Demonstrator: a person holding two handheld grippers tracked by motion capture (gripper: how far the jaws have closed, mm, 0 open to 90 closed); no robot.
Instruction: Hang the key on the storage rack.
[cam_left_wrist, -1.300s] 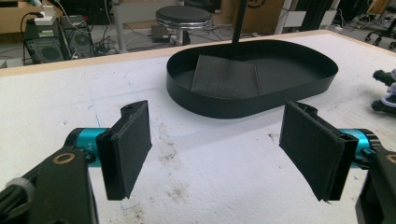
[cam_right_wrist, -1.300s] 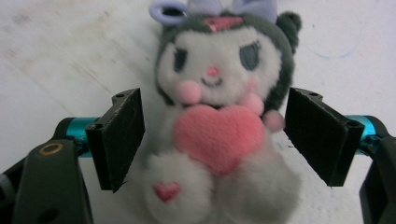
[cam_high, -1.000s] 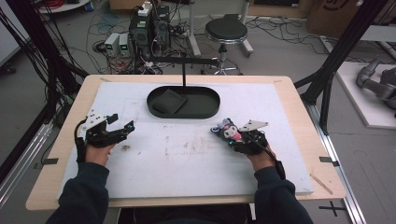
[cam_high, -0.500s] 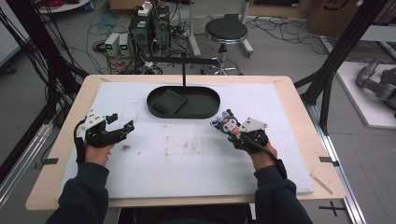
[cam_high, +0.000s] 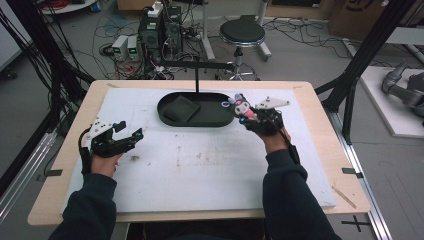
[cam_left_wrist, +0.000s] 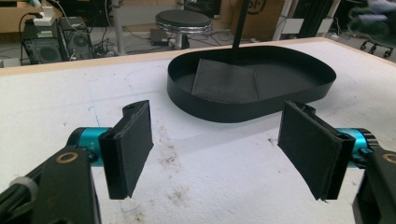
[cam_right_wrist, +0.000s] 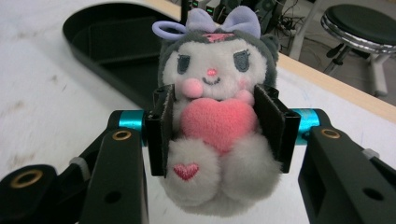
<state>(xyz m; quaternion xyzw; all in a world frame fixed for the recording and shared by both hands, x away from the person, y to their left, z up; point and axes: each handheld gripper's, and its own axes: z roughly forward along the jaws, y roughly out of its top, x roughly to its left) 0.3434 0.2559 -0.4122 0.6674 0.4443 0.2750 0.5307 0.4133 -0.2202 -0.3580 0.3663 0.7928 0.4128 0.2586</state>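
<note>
A small plush toy (cam_right_wrist: 215, 121), grey and white with a lilac bow and a pink heart on its belly, is clamped between the two black pads of my right gripper (cam_right_wrist: 217, 128). In the high view the plush toy (cam_high: 243, 107) hangs in my right gripper (cam_high: 250, 119) above the mat, at the right end of the black oval tray (cam_high: 165, 102). A dark flat square pad (cam_high: 178, 109) lies in the tray's left half. My left gripper (cam_high: 131, 131) rests at the left of the mat with its jaws wide apart and nothing between them (cam_left_wrist: 219, 149).
A white mat (cam_high: 200, 165) covers the wooden table. A black T-shaped stand (cam_high: 197, 75) rises behind the tray. Beyond the table's far edge are a round stool (cam_high: 242, 34), electronics boxes and cables on the floor. Black frame posts stand at both sides.
My right gripper has lifted the plush toy off the mat and carried it up and toward the tray's right end. The left gripper has stayed where it was.
</note>
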